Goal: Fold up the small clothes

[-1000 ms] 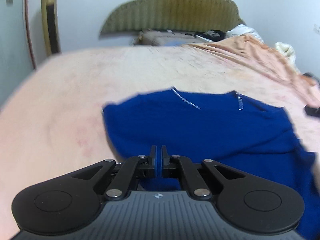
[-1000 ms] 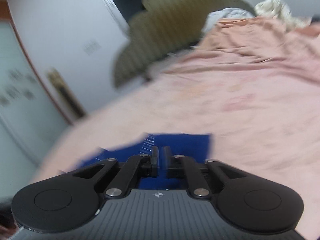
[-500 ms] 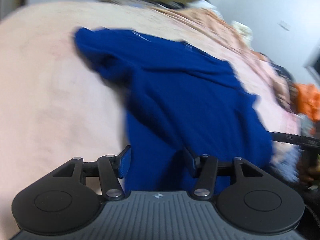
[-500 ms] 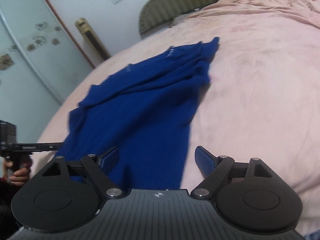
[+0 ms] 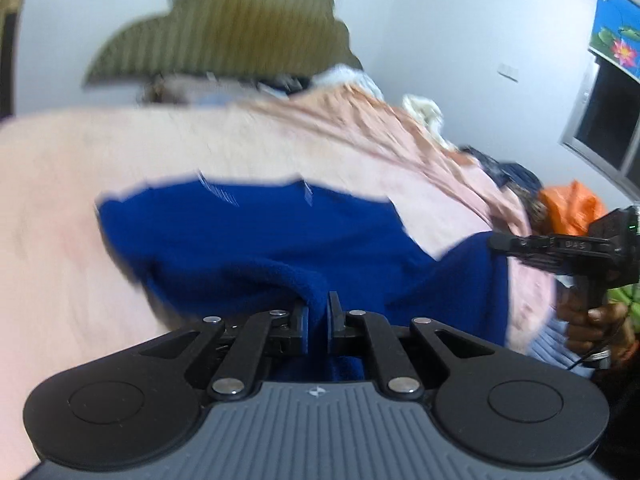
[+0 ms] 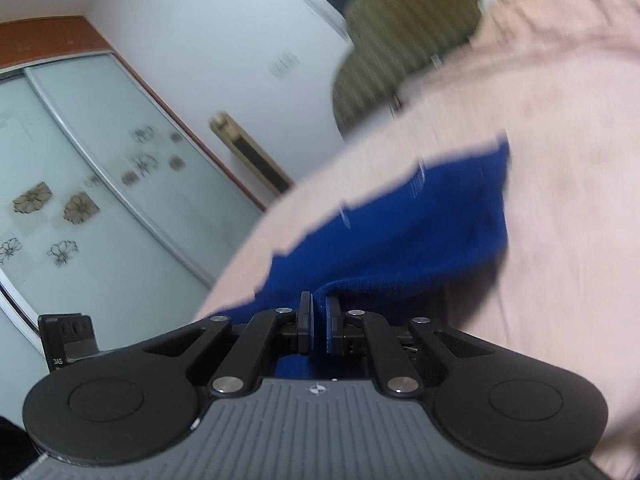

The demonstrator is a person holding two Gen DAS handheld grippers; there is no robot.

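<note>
Left gripper (image 5: 318, 320) clamped on a raised fold of the blue garment (image 5: 248, 232); right gripper (image 6: 319, 322) likewise pinches its near edge (image 6: 420, 216). Cloth stretches away from both onto the pink bedspread (image 5: 120, 148), far end lying flat. Both views motion-blurred.

- blue garment (image 5: 248, 236): soft matt cloth, fuzzy fleece-like nap at pinched fold
- left gripper (image 5: 318, 310): matt black plastic, shiny metal pivot pins, ribbed grey body
- right gripper (image 6: 319, 312): same matt black plastic, metal pins
- bedsheet (image 5: 60, 184): pink matt cloth, smooth
- headboard (image 5: 224, 28): olive ribbed upholstery
- wardrobe door (image 6: 100, 184): frosted glossy glass, wood-tone frame
</note>
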